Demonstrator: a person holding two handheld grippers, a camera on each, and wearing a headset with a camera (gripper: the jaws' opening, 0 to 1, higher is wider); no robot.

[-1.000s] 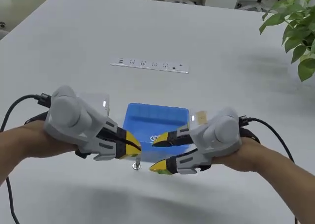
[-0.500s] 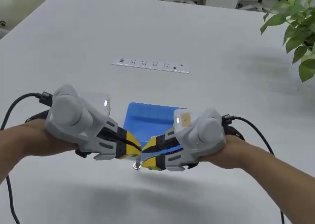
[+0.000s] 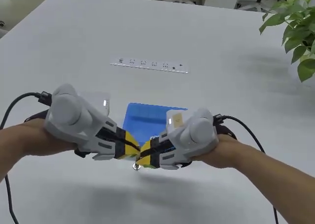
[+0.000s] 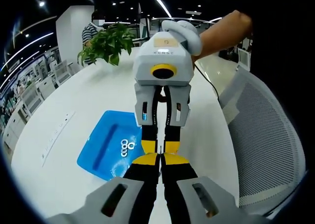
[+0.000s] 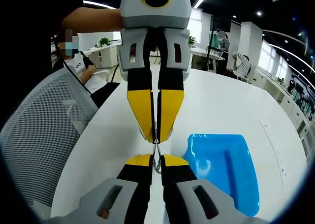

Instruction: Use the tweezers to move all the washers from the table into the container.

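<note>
At the near edge of the white worktable, head view: the left gripper and right gripper meet tip to tip just in front of the shallow blue plastic container. A small silver washer lies on the table directly beneath the tips, outside the container. Left gripper view: left jaws narrow, nearly together, with the right gripper facing them. A few flat metal washers already sit inside the container. Right gripper view: left jaws pinched on the slim metal tweezers, which run down between the right jaws, drawn in close on them. Judged step: settling a two-handed hold on the tweezers before picking up the loose washer. Next move calls for lowering the points over the washer's rim, a light squeeze, then a short carry into the container.
</note>
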